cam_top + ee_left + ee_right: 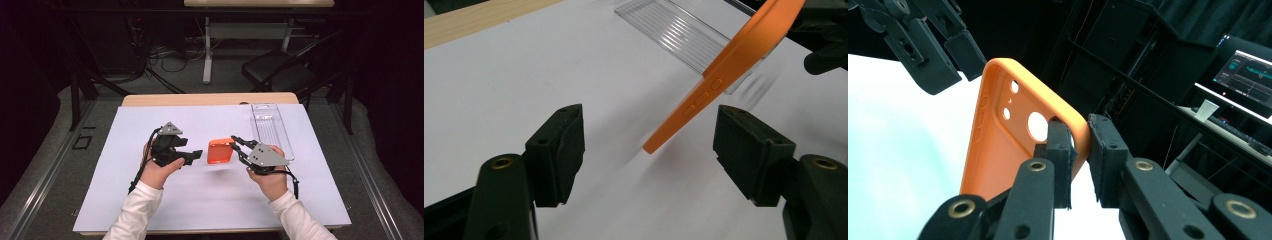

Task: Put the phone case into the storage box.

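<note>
Here the orange phone case [998, 135] is held above the white sheet [150, 200], pinched at one edge by the right gripper [1080, 150]. The left gripper [649, 145] is spread wide, its pads off the case, whose lower corner hangs between them. The clear tray [270, 127] lies near the sheet's far right edge.

Orange phone case [220, 151], tilted, aloft

One orange case [220, 151], one clear tray [271, 129] at 1 o'clock from it, one white sheet [150, 200] on one table [200, 99], two grippers: left [196, 154], right [234, 141], one chair [280, 70] beyond
</note>
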A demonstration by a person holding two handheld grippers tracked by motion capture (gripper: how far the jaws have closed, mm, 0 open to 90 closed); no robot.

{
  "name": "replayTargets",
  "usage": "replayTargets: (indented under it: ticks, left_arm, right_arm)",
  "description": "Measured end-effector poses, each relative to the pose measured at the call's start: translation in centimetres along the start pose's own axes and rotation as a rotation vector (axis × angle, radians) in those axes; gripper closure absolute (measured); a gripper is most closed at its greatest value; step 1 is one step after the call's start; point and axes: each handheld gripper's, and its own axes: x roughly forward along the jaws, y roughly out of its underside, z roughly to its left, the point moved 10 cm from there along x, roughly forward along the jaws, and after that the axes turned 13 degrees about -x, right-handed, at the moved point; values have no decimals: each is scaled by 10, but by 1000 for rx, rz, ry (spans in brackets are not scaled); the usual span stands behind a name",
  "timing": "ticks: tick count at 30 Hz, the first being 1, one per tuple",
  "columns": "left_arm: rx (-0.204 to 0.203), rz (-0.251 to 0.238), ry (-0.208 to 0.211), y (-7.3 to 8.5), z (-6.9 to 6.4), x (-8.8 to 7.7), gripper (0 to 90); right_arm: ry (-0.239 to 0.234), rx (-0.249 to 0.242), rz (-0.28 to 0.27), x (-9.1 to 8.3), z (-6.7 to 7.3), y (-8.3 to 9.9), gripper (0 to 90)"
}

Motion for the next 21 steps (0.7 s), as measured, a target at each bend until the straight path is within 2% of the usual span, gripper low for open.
replayTargets:
  ticks: [3,11,13,21]
  left_arm:
    - [1,9,2,2,1,0,265]
    - [-29,14,-2,3,7,0,189]
    - [-22,25,0,4,8,0,166]
    - [-27,26,9,4,8,2,150]
  right_arm:
    - [4,-5,-6,-1,-1,-1,807]
    - [12,-18,-20,-1,-3,-1,807]
    - [15,-20,-18,-2,-4,0,807]
    - [28,-23,-25,-6,-7,1,806]
